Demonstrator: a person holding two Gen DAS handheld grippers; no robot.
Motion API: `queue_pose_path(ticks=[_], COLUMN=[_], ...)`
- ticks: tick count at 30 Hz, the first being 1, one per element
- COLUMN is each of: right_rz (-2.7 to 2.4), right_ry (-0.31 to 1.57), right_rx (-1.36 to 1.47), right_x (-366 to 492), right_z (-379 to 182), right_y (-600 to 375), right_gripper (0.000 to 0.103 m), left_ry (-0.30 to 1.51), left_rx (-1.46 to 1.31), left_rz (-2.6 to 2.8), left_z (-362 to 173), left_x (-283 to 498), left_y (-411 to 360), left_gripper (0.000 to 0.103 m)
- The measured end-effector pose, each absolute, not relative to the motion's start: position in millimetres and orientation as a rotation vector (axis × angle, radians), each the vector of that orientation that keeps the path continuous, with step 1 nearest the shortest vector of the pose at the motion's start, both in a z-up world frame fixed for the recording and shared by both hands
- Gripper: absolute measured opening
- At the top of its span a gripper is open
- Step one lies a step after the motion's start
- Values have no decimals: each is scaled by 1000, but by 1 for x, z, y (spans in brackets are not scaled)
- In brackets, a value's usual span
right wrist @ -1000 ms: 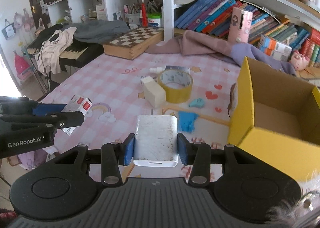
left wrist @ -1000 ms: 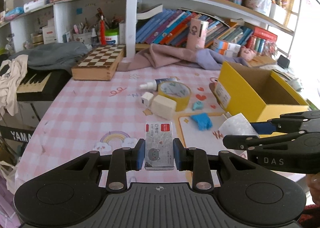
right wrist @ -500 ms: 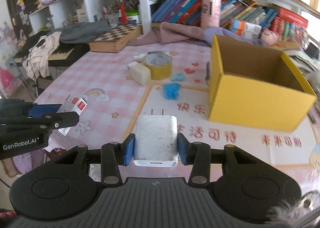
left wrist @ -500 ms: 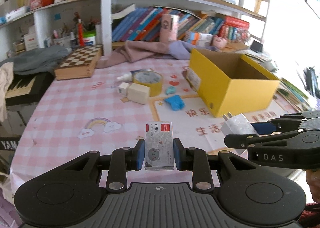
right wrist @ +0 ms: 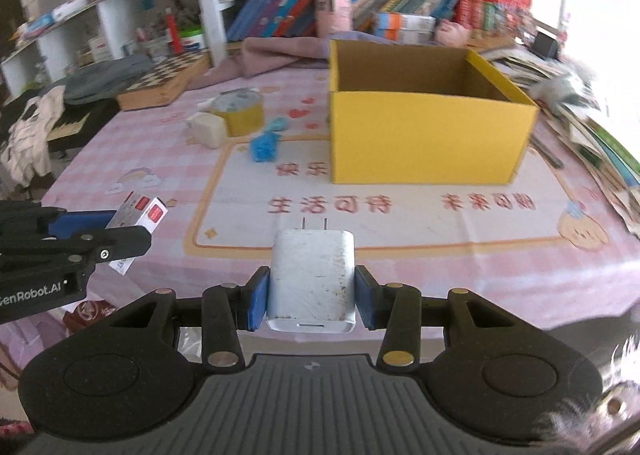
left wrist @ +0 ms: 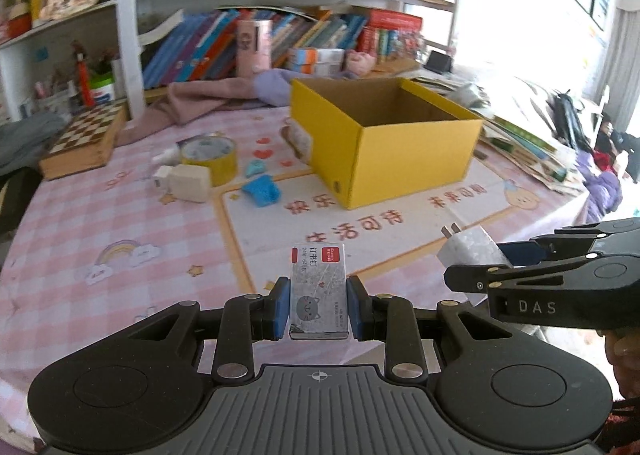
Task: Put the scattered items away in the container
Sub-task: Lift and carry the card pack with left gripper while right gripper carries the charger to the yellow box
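Observation:
My left gripper [left wrist: 319,305] is shut on a small staple box [left wrist: 318,287] with a red label and a cat drawing, held above the table's near edge. My right gripper [right wrist: 311,295] is shut on a white plug charger [right wrist: 311,279], prongs pointing forward. Each gripper shows in the other's view: the right gripper [left wrist: 476,269] with the charger [left wrist: 468,245], the left gripper [right wrist: 120,231] with the staple box [right wrist: 140,211]. The open yellow cardboard box [left wrist: 384,135] [right wrist: 424,127] stands ahead on the table, its floor hidden by the walls.
On the pink checked tablecloth [left wrist: 100,215] lie a yellow tape roll [left wrist: 210,157], a white block [left wrist: 188,183], a blue crumpled item [left wrist: 262,191] and a small blue piece [left wrist: 256,167]. A chessboard box [left wrist: 84,143], cloth and bookshelves sit behind. Stacked books line the right edge [right wrist: 592,135].
Both views have swung right: the yellow box has shifted from the right edge towards the middle of each view. Both grippers keep their grips on the staple box and the charger.

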State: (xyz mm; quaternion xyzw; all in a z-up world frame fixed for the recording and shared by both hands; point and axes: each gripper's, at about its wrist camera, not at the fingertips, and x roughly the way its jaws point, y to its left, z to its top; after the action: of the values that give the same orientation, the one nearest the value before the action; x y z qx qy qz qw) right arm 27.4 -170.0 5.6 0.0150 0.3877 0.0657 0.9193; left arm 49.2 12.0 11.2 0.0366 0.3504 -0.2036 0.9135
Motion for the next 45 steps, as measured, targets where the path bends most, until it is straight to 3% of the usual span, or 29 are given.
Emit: queue_pose_path(ticks=[36, 45], right_rz=[2, 17], right_ry=[800, 735], right_rx=[57, 58], right_x=[60, 91], right_z=[10, 21], right_y=[-231, -251], right_gripper=[42, 42], left_ry=[700, 618], left_rx=[135, 186], left_rz=[-569, -558], left_z=[10, 23], left_x=[102, 122], left_y=[-55, -75], left_gripper=[28, 28])
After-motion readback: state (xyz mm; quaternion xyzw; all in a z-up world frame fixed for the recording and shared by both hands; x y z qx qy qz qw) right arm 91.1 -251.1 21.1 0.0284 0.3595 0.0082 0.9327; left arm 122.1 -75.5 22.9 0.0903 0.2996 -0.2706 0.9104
